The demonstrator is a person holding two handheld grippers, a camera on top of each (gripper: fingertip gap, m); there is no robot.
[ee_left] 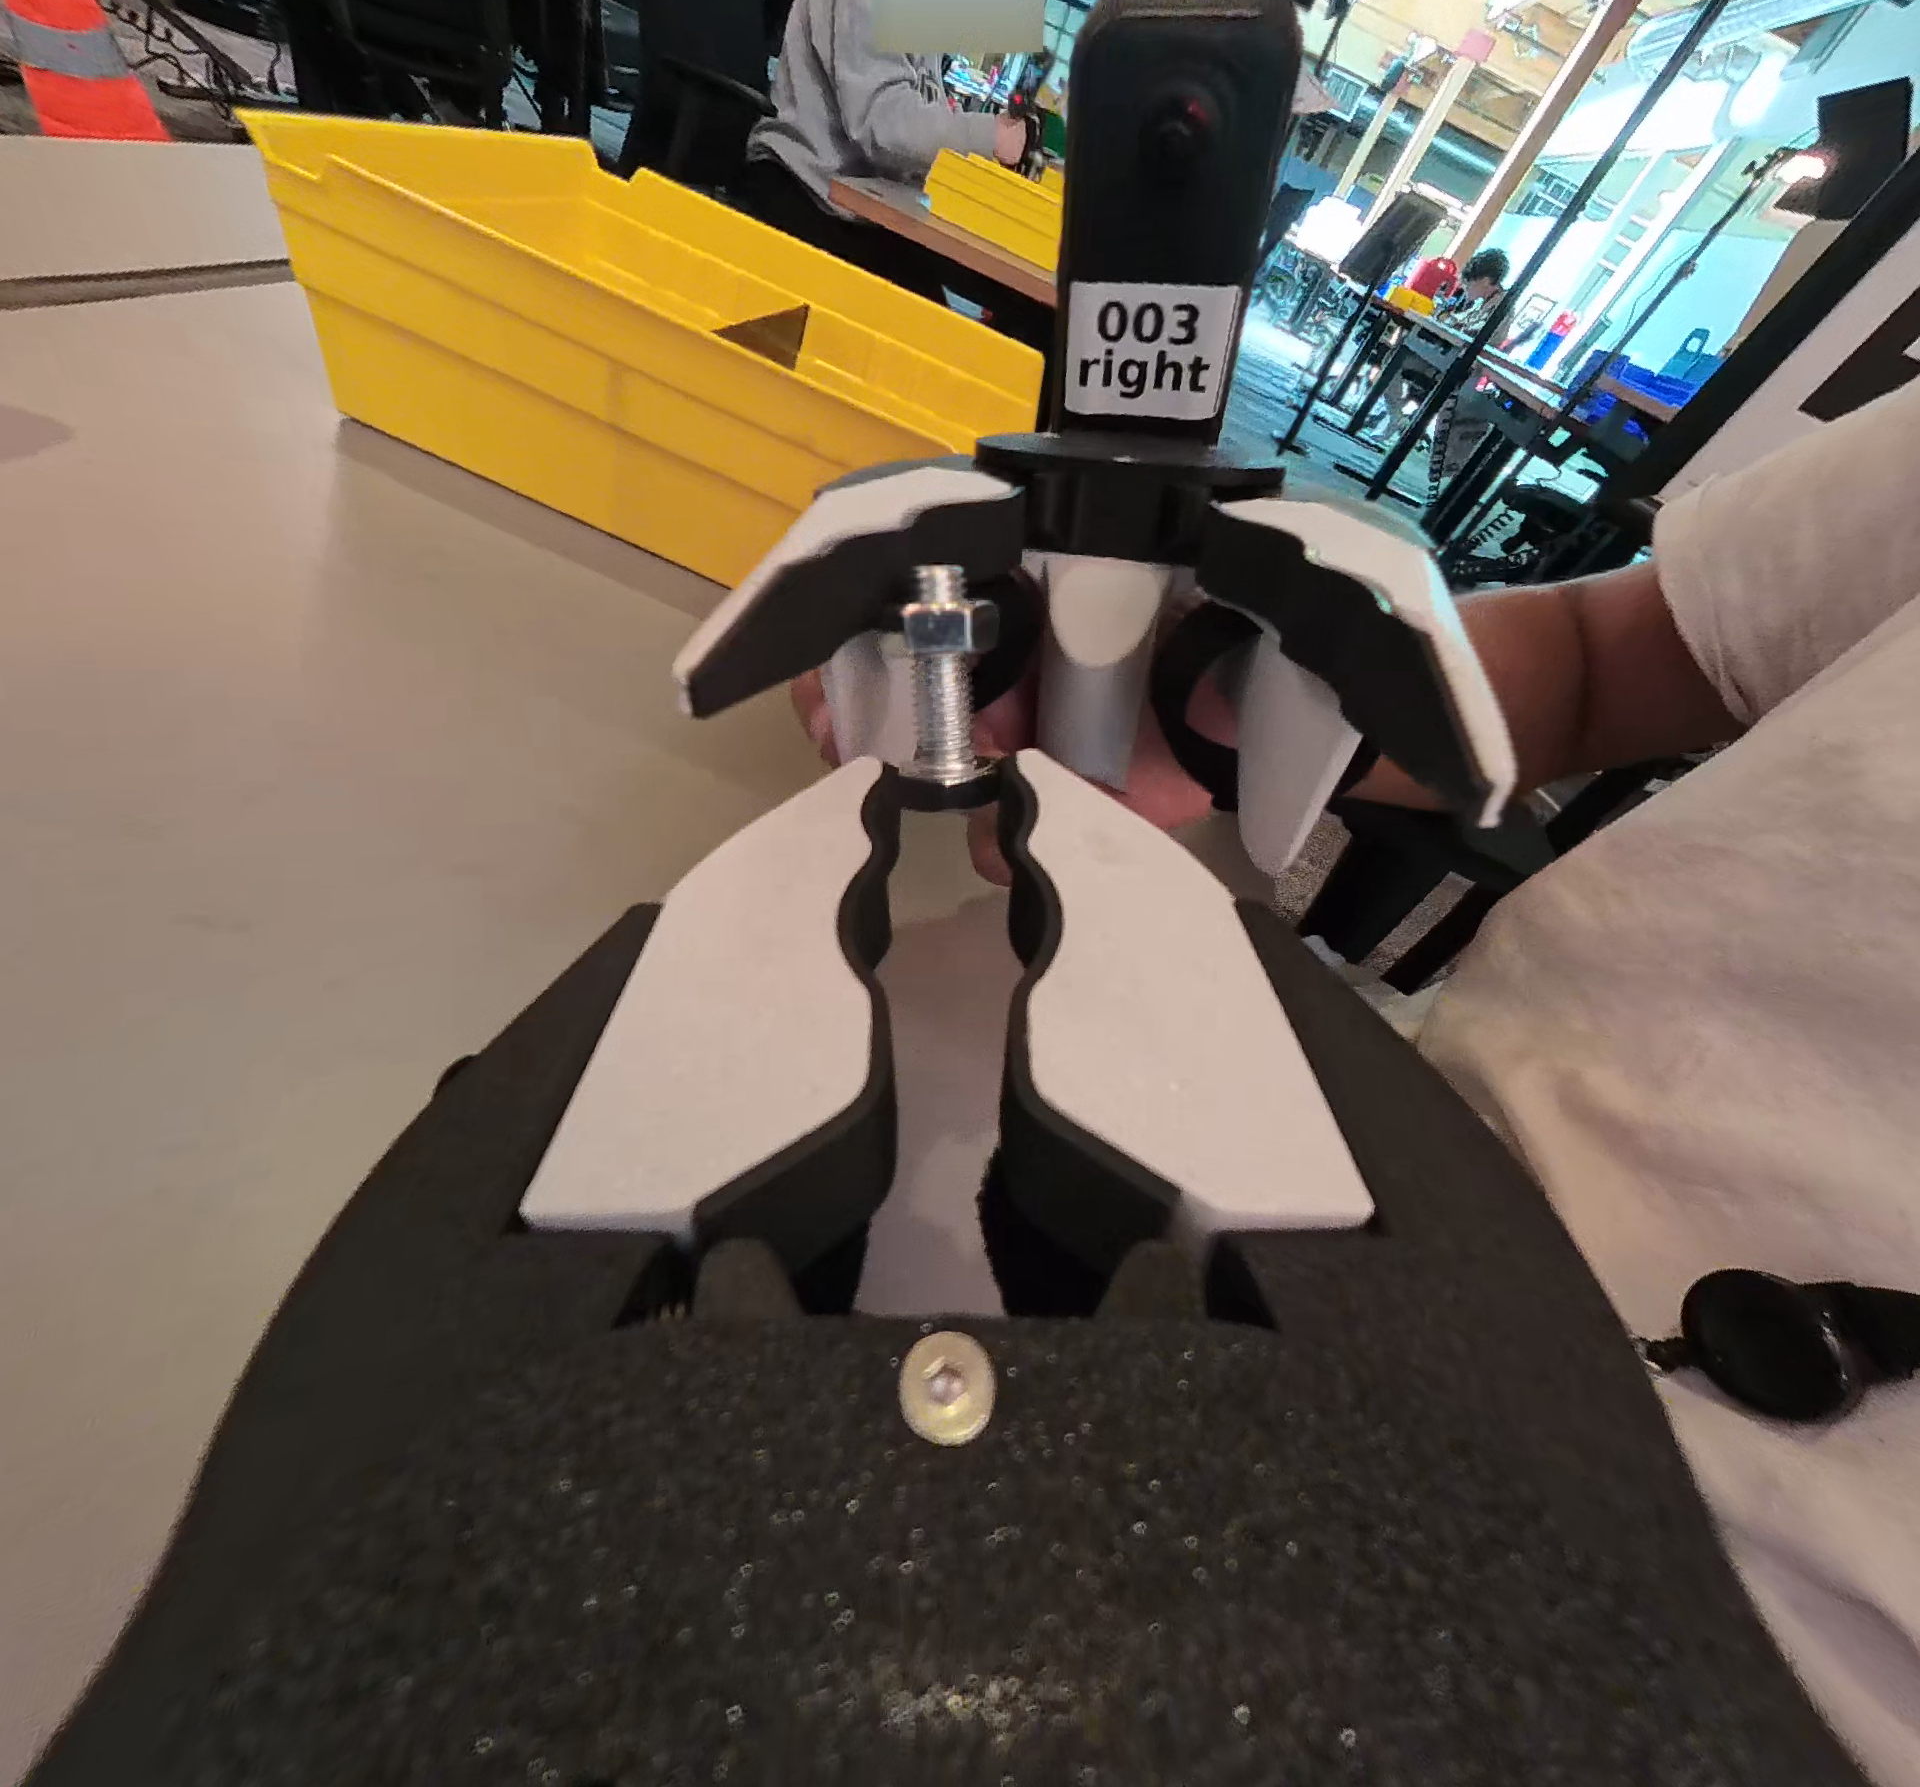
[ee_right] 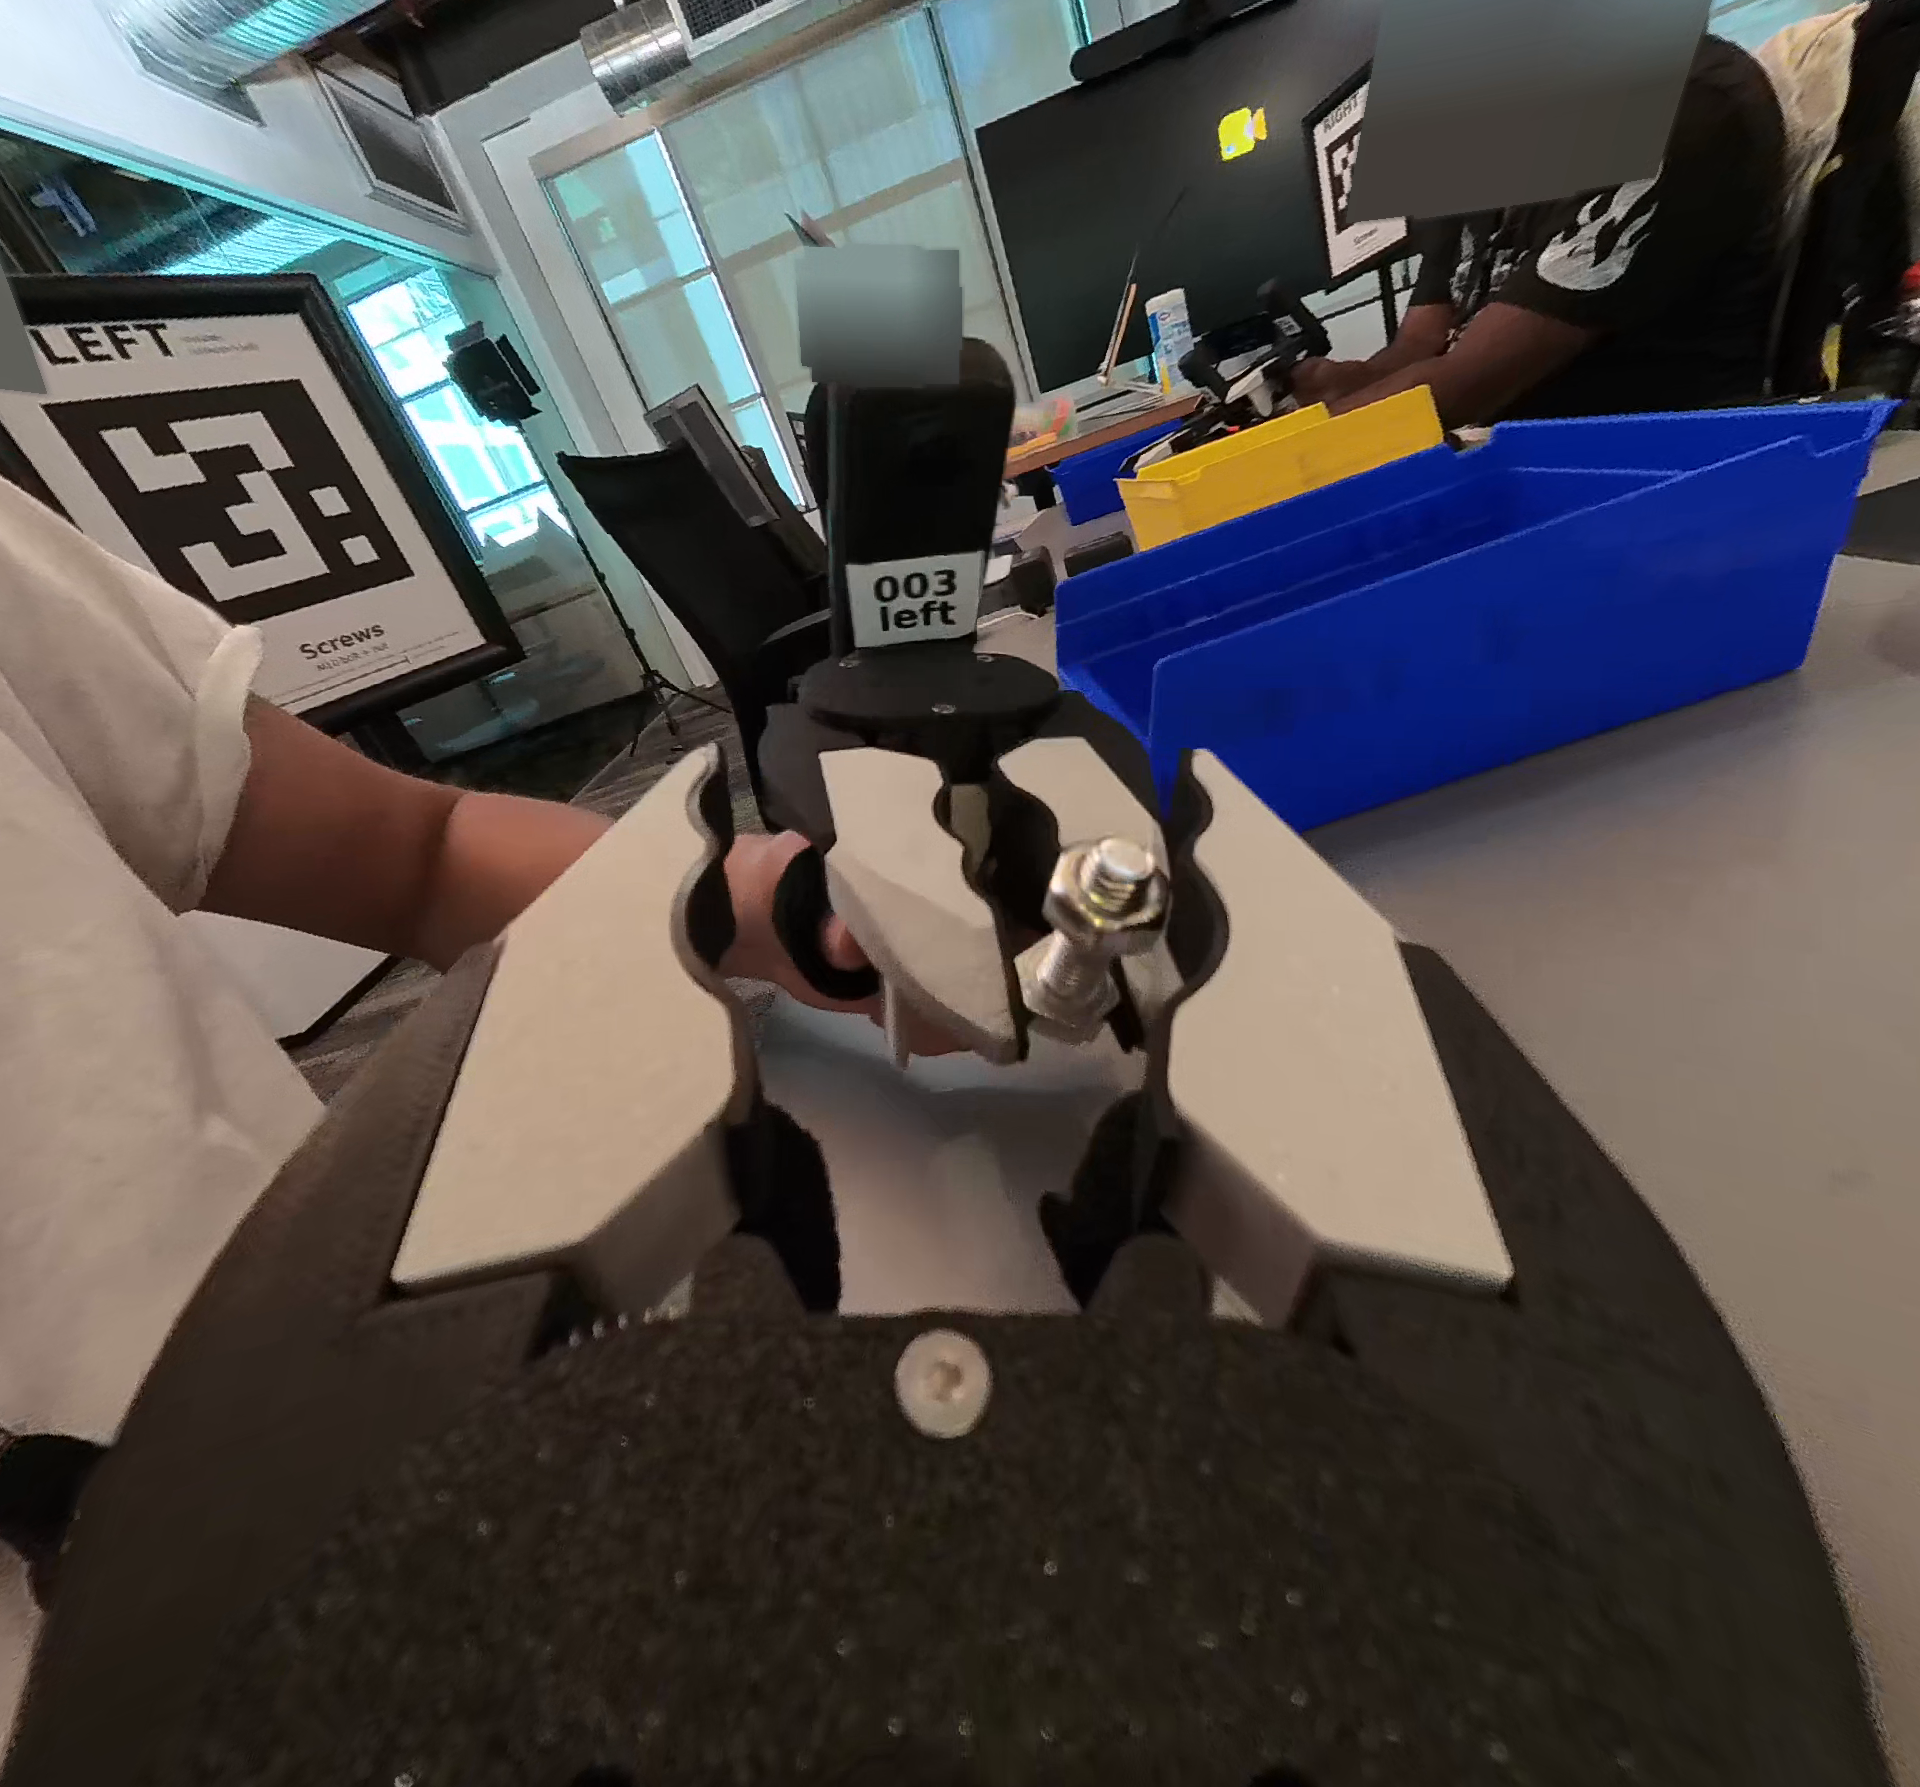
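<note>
- Silver bolt (ee_left: 940, 698) pinched at its head between the tips of the left gripper (ee_left: 943, 787), shank upright, a hex nut (ee_left: 948, 631) threaded near the top.
- Spread wide around that bolt: the right gripper (ee_right: 951, 864), nut beside its right finger (ee_right: 1288, 1010), neither pad seen pressing on it.
- Just behind, over a pale table (ee_left: 260, 698): a yellow bin (ee_left: 582, 366).
- To the right in the right wrist view: a blue bin (ee_right: 1507, 615).
</note>
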